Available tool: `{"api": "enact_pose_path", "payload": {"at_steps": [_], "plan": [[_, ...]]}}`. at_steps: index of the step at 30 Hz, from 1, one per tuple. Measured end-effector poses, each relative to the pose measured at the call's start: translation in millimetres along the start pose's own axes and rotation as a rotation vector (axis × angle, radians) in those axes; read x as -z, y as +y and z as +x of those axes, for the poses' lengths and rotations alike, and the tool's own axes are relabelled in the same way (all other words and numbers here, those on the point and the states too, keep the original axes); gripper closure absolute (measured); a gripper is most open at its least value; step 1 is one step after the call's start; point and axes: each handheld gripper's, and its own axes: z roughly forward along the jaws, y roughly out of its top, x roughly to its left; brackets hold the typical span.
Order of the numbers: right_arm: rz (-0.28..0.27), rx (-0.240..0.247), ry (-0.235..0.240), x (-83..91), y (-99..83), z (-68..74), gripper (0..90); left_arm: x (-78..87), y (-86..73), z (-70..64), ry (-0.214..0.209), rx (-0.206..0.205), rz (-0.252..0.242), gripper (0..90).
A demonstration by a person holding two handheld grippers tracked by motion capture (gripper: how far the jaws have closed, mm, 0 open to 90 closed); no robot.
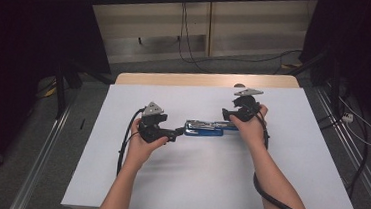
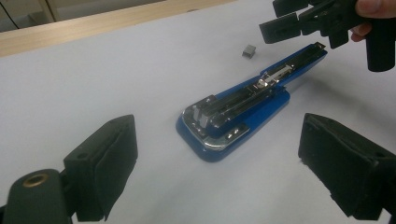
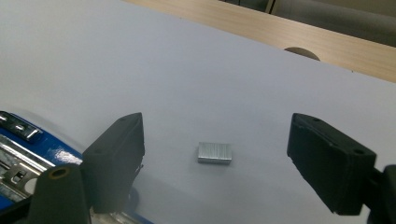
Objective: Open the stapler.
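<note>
The right gripper (image 3: pixel 215 163) holds its jaws wide apart around the staple strip (image 3: pixel 214 152), which lies flat between them. The strip is thin; closing too high misses it. The left gripper (image 2: pixel 233 172), also open, faces the opened blue stapler (image 2: pixel 238 109), unsteadied

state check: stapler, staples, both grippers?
stapler: flat on the table, opened out, magazine exposed
staple block: loose on the table, ungrasped
left hand-held gripper: open, aimed at the stapler
right hand-held gripper: open, jaws either side of the staple block
</note>
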Motion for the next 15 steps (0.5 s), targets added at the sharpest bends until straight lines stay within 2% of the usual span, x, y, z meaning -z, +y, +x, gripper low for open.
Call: {"api": "enact_pose_path", "payload": {"at_steps": [5,8,15], "plan": [[0.021,-0.002,-0.014,-5.3,2.1,-0.6,19.1,0.1,-0.1,0.0,-0.008,0.004,-0.004,11.9],[0.045,0.014,-0.025,-10.0,2.6,-0.3,19.4,-0.1,-0.2,0.2,-0.008,0.004,-0.003,11.9],[0.072,0.014,-0.022,-16.8,3.5,-1.5,21.9,1.2,0.2,1.5,-0.006,0.004,-0.005,11.8]]}}
